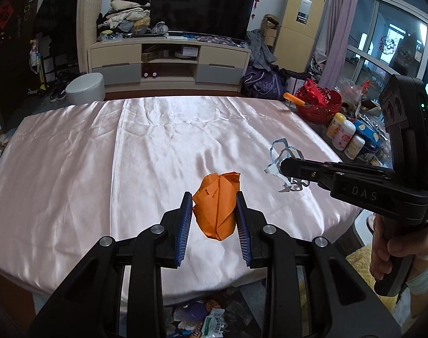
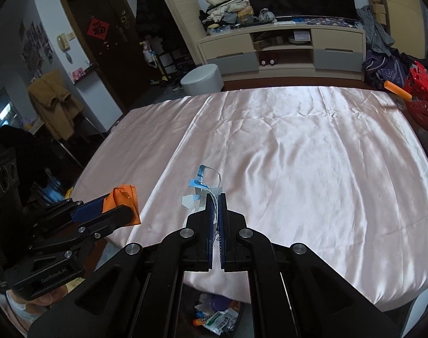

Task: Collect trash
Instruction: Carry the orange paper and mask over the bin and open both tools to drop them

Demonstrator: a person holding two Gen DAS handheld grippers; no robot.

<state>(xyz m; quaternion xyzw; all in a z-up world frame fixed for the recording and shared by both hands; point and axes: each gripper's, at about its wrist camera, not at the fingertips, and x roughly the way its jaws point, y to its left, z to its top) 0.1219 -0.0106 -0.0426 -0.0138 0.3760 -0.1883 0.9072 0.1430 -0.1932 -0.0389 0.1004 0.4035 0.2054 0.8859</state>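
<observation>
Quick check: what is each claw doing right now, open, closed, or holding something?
Left claw: closed on the orange paper.
Right claw: closed on the blue and white plastic scrap.

The crumpled paper (image 1: 217, 207) sits between the pads of the left tongs (image 1: 214, 222), above the near edge of the bench (image 1: 73, 169). To its right, the thin plastic strip (image 1: 281, 163) hangs from the closed right tongs (image 1: 287, 166), also above the near part of the bench. Under the near edge, on the floor, lies a pile of trash (image 1: 205, 318). At the far right corner of the bench stands a basket (image 1: 318, 104), and some bottles (image 1: 345, 135) stand before it, along the right edge. Behind the far edge is a TV cabinet (image 1: 168, 62) with a television (image 1: 202, 11) on it. A round stool (image 1: 85, 87) stands on the floor near the far left corner.
</observation>
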